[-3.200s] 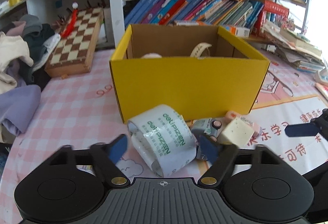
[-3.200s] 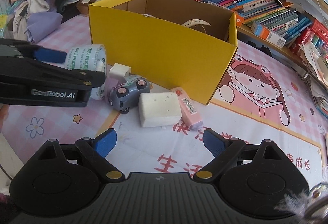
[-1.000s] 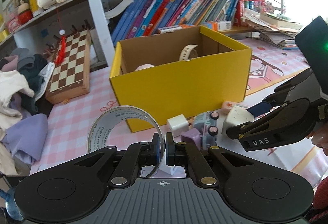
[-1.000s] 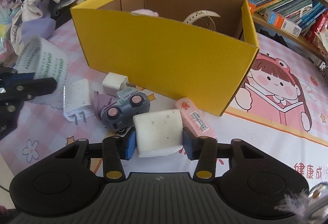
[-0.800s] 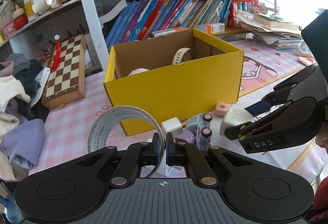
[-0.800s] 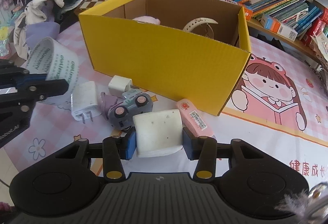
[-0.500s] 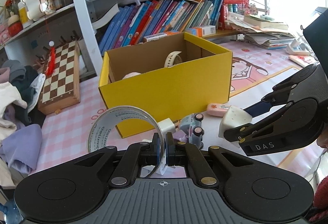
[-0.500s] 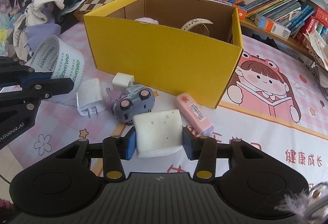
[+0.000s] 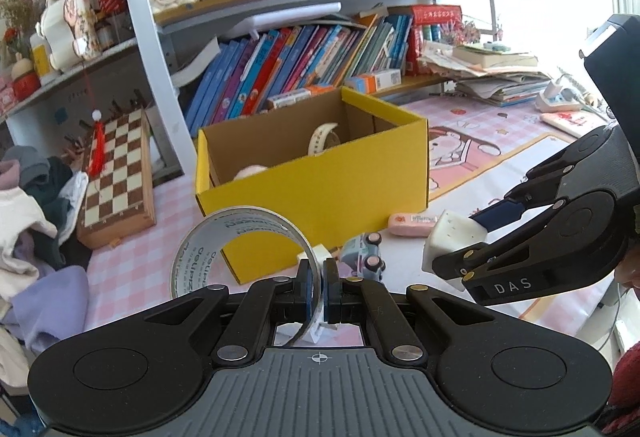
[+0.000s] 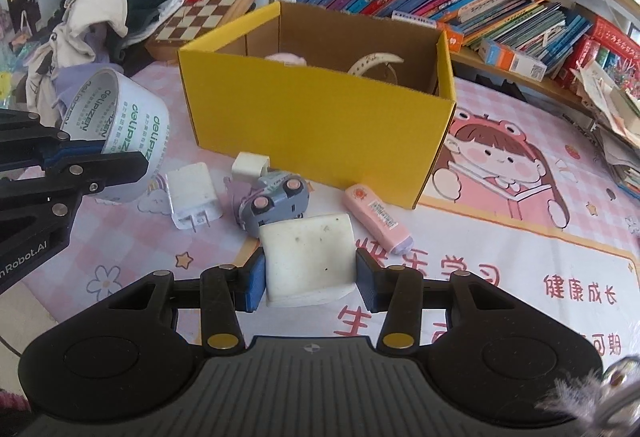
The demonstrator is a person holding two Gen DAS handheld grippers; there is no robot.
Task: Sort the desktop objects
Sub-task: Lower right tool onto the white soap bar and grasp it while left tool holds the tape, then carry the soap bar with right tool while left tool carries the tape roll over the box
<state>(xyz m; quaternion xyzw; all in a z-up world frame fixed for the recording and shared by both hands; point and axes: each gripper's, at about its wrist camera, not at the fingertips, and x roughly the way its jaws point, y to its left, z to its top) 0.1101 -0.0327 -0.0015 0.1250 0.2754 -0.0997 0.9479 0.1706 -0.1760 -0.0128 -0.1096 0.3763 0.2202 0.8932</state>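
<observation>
Box (image 10: 316,125) open-topped at 12 o'clock, pink lump (image 10: 285,58) and watch (image 10: 376,62) taking part of its floor, car (image 10: 276,199), two chargers (image 10: 194,193) and pink eraser (image 10: 376,217) crowding mat before it, bare mat (image 10: 520,265) at 3 o'clock, chessboard (image 10: 208,13) and clothes (image 10: 96,13) at 10 o'clock.
</observation>
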